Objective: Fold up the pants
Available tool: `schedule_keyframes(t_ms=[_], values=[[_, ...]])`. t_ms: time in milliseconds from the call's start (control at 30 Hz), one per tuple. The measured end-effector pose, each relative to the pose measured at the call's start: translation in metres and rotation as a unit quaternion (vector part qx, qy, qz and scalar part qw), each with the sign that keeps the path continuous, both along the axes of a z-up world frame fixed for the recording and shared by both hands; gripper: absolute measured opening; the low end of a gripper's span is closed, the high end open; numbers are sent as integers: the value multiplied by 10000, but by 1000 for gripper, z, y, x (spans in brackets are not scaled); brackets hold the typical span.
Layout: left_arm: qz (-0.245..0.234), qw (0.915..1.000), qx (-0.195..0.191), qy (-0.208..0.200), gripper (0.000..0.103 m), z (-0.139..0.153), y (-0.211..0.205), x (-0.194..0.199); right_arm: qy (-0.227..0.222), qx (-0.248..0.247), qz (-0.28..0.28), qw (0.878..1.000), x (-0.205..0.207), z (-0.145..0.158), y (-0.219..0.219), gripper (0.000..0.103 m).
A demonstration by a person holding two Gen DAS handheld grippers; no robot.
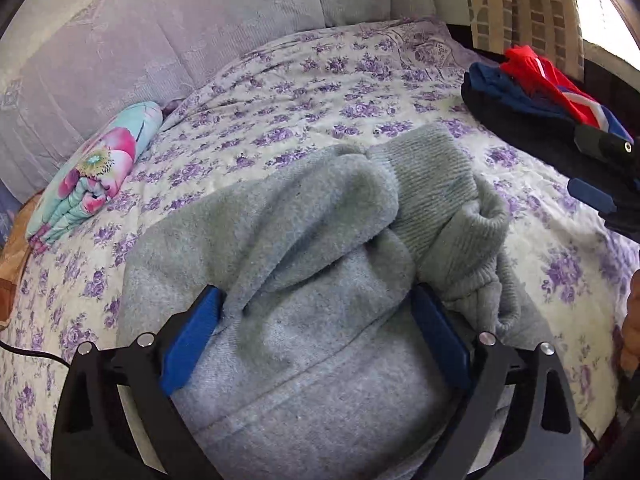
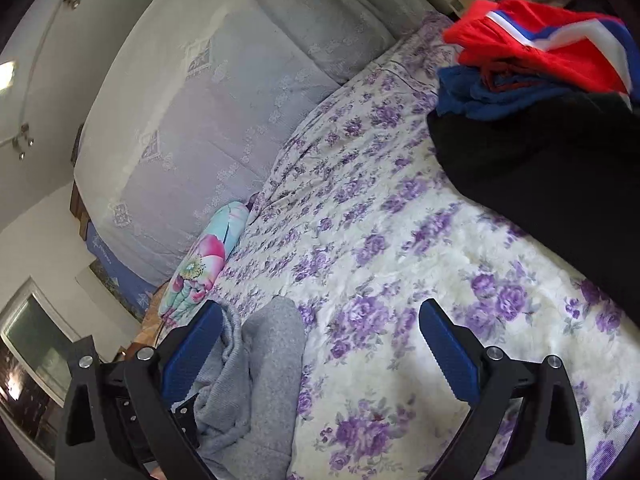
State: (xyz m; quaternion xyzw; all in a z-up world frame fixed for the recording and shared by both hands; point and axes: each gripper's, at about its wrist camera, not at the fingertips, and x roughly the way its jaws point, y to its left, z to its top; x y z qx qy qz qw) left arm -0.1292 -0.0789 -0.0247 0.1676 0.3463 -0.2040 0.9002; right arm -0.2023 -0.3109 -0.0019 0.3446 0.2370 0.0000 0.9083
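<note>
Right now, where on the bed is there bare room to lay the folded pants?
Bare bedspread lies between the grey pants and the headboard cushions, bordered left by the floral bundle. The right side is crowded by the clothes pile.

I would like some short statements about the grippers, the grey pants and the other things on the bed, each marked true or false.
1. The left gripper is open over the grey pants. True.
2. The right gripper is shut on the grey pants. False: its jaws stand wide apart, with nothing clamped between them.
3. The bedspread is plain white. False: it has purple flowers.
4. A folded floral blanket lies by the headboard. True.
5. The pile of clothes holds only grey items. False: it shows red, blue and black.
</note>
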Motion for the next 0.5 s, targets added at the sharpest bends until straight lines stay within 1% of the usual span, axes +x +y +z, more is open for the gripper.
schedule_keyframes(t_ms=[67, 133, 167, 233, 300, 367, 400, 433, 500], values=[[-38, 9990, -410, 199, 92, 7, 14, 8, -90, -454, 246, 9986, 7, 21, 19, 99], [-90, 9978, -627, 186, 92, 16, 24, 5, -168, -978, 552, 9935, 20, 44, 43, 99], [-106, 9975, -686, 137, 92, 21, 30, 2, -190, -1266, 689, 9894, 27, 55, 57, 99], [-39, 9970, -768, -82, 93, 33, 42, -8, -250, -1845, 953, 9779, 43, 71, 85, 99], [64, 9960, -832, -309, 96, 44, 57, -16, -259, -2223, 1216, 9670, 58, 79, 107, 99], [220, 9957, -828, -358, 98, 47, 70, -15, -173, -2504, 1384, 9580, 71, 78, 122, 99], [316, 9958, -803, -299, 98, 45, 76, -12, -7, -2661, 1377, 9541, 79, 72, 126, 99], [386, 9962, -771, -128, 98, 37, 80, -4, 220, -2790, 1293, 9513, 86, 64, 125, 99], [392, 9958, -693, 455, 99, 10, 82, 13, 718, -3033, 1040, 9445, 95, 35, 112, 99]])
